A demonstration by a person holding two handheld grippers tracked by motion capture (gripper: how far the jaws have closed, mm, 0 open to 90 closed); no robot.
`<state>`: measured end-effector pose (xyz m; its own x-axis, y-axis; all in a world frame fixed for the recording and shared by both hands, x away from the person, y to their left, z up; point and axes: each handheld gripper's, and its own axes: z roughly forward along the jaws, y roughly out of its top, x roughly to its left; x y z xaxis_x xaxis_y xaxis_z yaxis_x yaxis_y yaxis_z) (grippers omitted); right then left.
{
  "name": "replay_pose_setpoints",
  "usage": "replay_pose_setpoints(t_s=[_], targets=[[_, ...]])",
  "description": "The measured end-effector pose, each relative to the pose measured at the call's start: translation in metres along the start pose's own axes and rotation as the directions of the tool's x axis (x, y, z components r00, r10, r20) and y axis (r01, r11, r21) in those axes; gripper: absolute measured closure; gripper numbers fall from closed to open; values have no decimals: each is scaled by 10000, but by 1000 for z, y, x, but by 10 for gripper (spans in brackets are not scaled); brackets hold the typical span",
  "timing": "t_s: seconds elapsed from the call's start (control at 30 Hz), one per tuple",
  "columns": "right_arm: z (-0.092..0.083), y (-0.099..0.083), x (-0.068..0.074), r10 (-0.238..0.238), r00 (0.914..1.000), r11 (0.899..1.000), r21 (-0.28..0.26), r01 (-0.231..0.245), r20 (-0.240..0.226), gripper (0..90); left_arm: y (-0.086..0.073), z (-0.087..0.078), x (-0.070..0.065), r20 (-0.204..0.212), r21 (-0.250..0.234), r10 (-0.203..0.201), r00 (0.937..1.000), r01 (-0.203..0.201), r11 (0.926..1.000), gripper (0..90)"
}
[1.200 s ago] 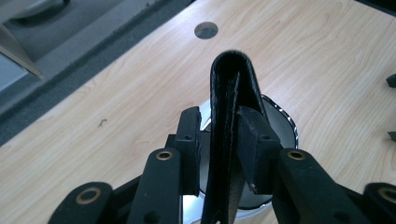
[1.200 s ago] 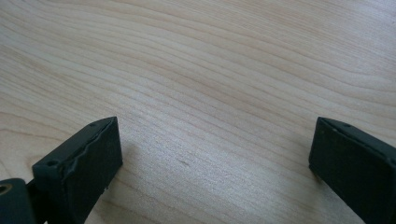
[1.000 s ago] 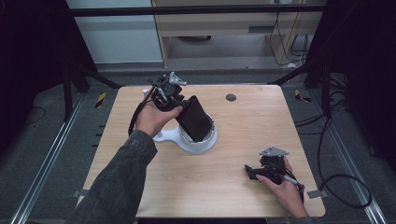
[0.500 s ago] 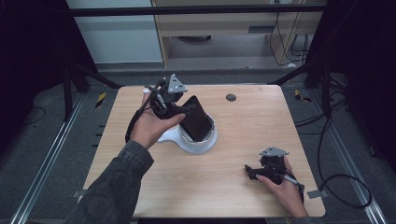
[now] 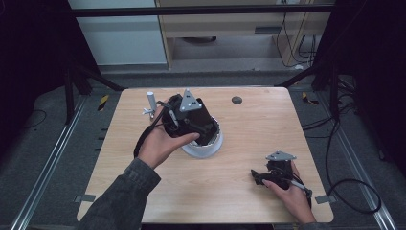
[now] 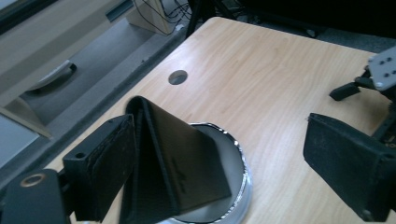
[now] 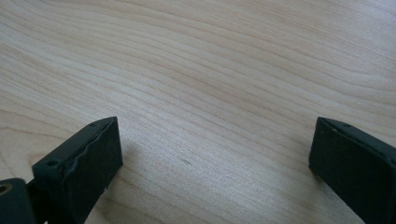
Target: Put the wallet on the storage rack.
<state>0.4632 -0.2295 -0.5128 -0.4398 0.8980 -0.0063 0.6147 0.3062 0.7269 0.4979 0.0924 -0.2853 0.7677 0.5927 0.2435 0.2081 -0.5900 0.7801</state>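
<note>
Wooden table [image 5: 249,143] carries the work. Nearest you, your right gripper [image 7: 212,163] rests with jaws apart over bare wood. Farther off, your left gripper [image 6: 219,154] has just been opening; the black wallet [image 6: 180,163] stands in the white bowl [image 6: 236,154], leaning against one jaw.

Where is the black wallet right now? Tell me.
In the left gripper view the black wallet stands on edge in the white bowl, against one pad of the open left gripper; in the high view it is left of the table's centre.
</note>
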Motion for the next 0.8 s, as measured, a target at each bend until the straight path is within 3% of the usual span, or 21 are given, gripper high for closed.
replay_pose_setpoints(t_s=[0.3, 0.53, 0.8], targets=[[-1, -1, 1, 12, 10000, 10000, -14, -12, 4, 29, -17, 3, -17, 184, 59, -86, 9998, 85, 9999, 74], [-1, -1, 1, 12, 10000, 10000, -13, -12, 17, 29, -26, 1, -29, 330, 88, 140, 9994, -143, 9999, 62], [-1, -1, 1, -19, 10000, 10000, -19, 19, 9, 29, -53, 5, -46, 608, 284, 135, 9981, -152, 9995, 53]])
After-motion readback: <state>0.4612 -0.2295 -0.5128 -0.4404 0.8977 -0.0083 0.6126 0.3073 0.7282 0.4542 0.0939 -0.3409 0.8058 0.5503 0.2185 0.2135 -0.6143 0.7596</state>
